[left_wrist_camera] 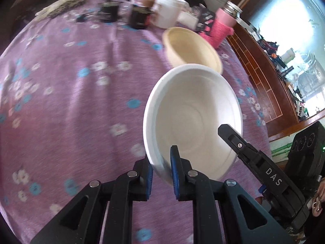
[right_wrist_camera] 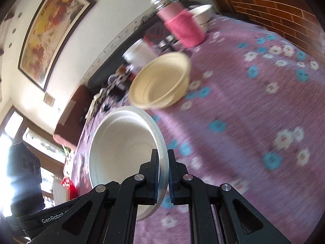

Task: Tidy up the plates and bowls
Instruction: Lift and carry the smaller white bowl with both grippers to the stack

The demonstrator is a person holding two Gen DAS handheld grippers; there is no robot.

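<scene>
A white bowl (left_wrist_camera: pixel 193 118) is held tilted above the purple flowered tablecloth (left_wrist_camera: pixel 71 101). My left gripper (left_wrist_camera: pixel 161 162) is shut on its near rim. My right gripper (right_wrist_camera: pixel 163 162) is shut on the rim of the same white bowl (right_wrist_camera: pixel 121 142), and its black finger (left_wrist_camera: pixel 235 140) shows in the left wrist view at the bowl's right edge. A cream bowl (left_wrist_camera: pixel 193 46) sits on the cloth just beyond the white bowl; it also shows in the right wrist view (right_wrist_camera: pixel 160 81).
At the table's far edge stand a pink-sleeved jar (left_wrist_camera: pixel 221 24), a white tub (left_wrist_camera: pixel 168 10), dark jars (left_wrist_camera: pixel 139 18) and clutter. A small white bowl (right_wrist_camera: pixel 201 13) sits behind the pink jar (right_wrist_camera: pixel 182 26). A wooden cabinet (left_wrist_camera: pixel 264 77) runs along the right.
</scene>
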